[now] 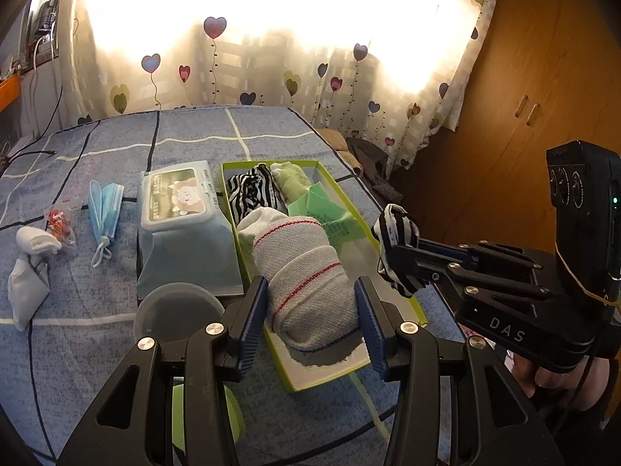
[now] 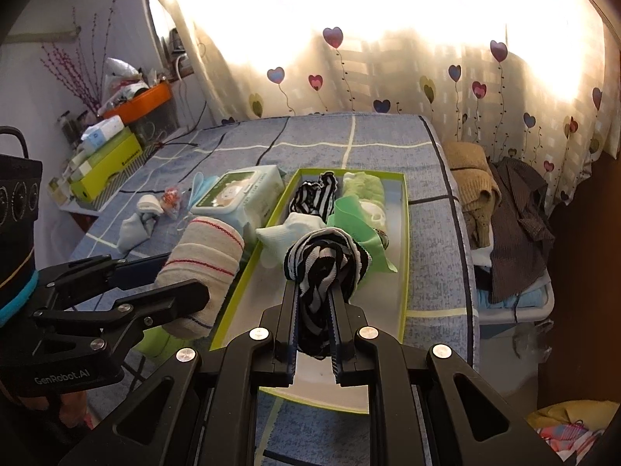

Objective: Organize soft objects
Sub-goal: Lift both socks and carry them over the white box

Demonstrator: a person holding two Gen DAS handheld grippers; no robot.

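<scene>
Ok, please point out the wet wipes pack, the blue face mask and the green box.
wet wipes pack (image 1: pixel 179 199), left wrist view, on its lid label.
blue face mask (image 1: pixel 105 206), left wrist view, on the folded middle.
green box (image 2: pixel 406 233), right wrist view, on its right wall.

The print on the wet-wipes pack (image 1: pixel 180 198) is too small to read. A grey round object (image 1: pixel 174 310) and a green one (image 1: pixel 205 419) sit behind the left tool (image 1: pixel 310 310), so what they are cannot be told. The rolled grey sock (image 1: pixel 306 283) covers part of the green-rimmed box (image 1: pixel 349 372) floor. The window behind the heart-print curtain (image 1: pixel 271 70) is washed out by glare. At the right wrist view's lower right corner, a colourful cloth heap (image 2: pixel 570 431) is cut off by the edge.
</scene>
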